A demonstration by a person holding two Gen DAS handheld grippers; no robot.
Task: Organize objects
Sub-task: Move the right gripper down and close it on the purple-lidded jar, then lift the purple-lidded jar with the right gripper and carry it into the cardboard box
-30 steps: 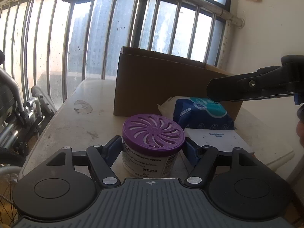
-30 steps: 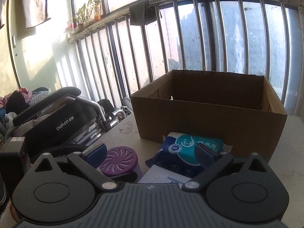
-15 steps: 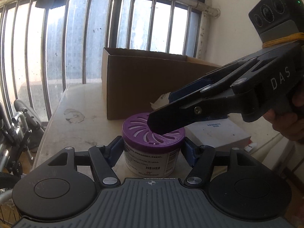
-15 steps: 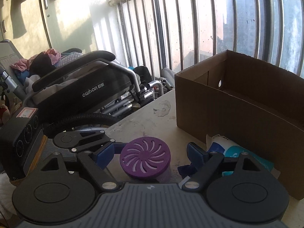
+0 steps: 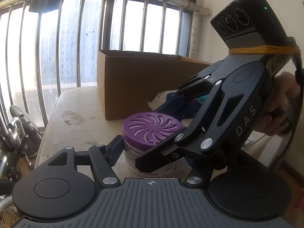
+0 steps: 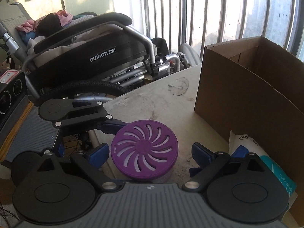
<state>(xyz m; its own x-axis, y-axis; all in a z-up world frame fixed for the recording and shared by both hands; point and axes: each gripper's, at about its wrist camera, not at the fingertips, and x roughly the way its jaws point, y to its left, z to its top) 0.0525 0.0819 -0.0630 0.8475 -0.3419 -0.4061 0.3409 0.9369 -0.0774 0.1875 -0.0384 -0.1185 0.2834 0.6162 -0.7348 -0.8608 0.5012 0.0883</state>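
1 purple-lid tub, 1 cardboard box, 2 grippers.

My left tongs are black, with a ribbed grey plate at the base, two round black hubs beside it and silver screws at each link. The fingers end in blue pads. My right tongs are built the same — grey ribbed plate, black hubs, jointed black links, blue pads. Seen from the left camera, the right tongs carry pale letters "DAS" on the side and a black camera block on top with three round lenses and a small green light — it is tied on with yellow rubber bands. A black cable runs past my hand on the grip.
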